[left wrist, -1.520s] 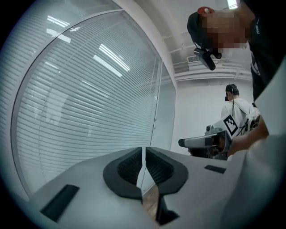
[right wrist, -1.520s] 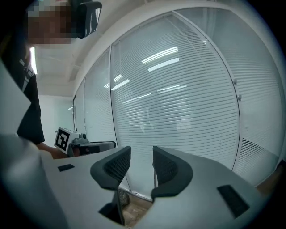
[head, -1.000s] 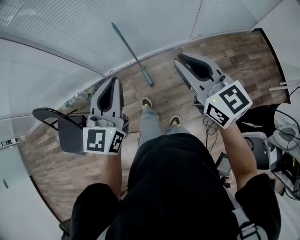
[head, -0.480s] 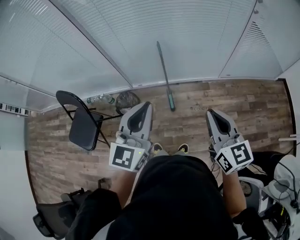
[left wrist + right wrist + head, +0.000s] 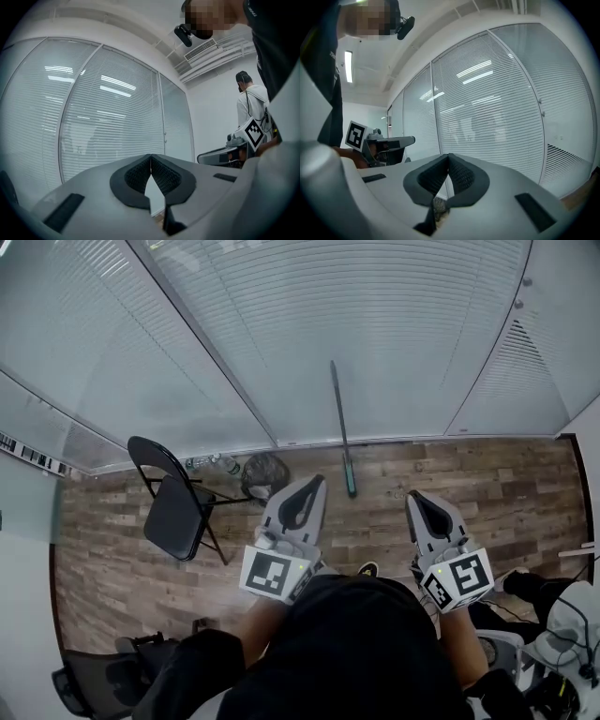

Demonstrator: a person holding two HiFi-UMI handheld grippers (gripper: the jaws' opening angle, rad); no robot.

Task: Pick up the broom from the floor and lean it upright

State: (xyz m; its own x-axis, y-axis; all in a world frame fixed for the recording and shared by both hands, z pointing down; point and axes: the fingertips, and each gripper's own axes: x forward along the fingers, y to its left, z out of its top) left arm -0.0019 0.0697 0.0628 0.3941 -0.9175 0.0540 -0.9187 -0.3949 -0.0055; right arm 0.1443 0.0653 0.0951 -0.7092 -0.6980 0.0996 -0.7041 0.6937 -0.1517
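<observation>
Broom [image 5: 341, 432] leans upright at floor's [image 5: 469, 474] far edge, prob. touching glass wall [image 5: 281, 334]; my L gripper [image 5: 313, 482] & R gripper [image 5: 416, 495] both pinched together, empty.

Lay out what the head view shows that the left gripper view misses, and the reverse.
Only the head view shows the broom, which leans upright against the glass wall, and a dark bundle on the floor at the foot of that wall. Only the left gripper view shows a second person in white in the background and a ceiling vent. Both views show the blind-covered glass wall, the left tool with its jaws shut on nothing, and the right tool.
</observation>
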